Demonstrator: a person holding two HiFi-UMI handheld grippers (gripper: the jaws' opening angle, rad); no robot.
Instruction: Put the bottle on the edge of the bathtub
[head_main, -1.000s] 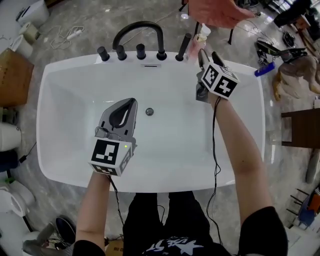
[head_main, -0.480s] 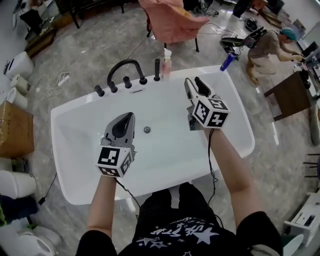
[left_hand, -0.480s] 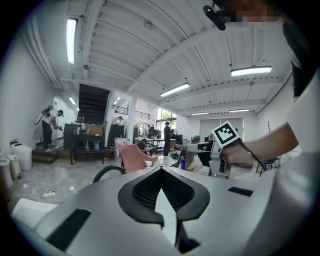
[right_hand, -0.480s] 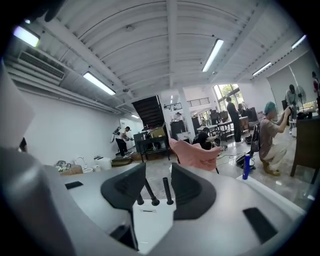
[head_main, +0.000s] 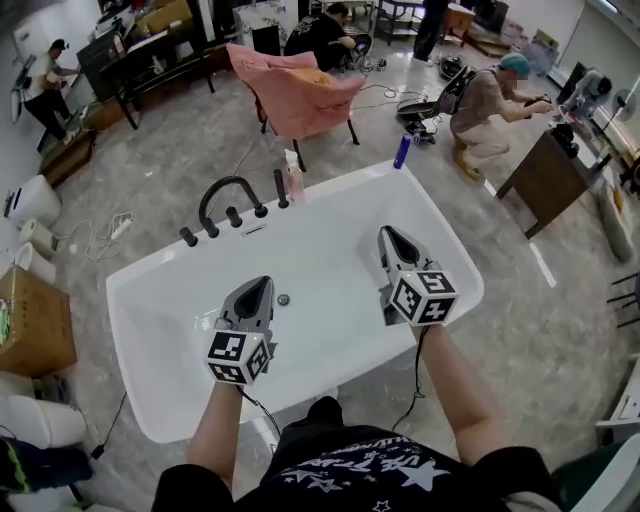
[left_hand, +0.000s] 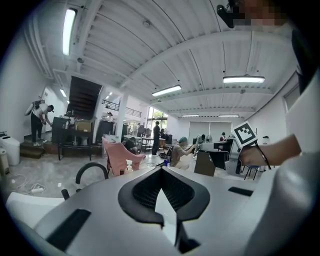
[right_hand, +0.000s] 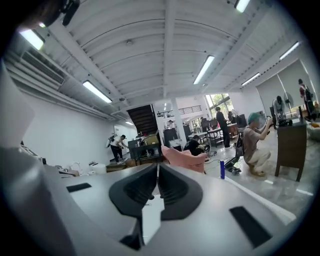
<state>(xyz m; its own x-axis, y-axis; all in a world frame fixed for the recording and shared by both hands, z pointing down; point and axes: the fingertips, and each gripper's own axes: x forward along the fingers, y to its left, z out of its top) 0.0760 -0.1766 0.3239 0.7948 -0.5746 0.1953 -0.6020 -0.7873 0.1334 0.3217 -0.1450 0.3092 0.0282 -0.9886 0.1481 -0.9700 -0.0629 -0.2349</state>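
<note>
Presently the left gripper (head_main: 256, 289) and right gripper (head_main: 390, 237) are hovering empty, jaws together, the right's having just been closing on nothing; a stray swing is risking toppling the bottle (head_main: 294, 183) off the bathtub (head_main: 350, 182) rim.

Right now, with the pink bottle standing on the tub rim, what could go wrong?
The pink bottle is tall for the narrow bathtub rim and stands close beside the black tap handle: a nudge could tip it off either side. The glossy rim may also let it slide.

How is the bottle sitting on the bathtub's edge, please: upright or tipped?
Upright: the bottle stands on the bathtub rim beside the taps, pump uppermost.
</note>
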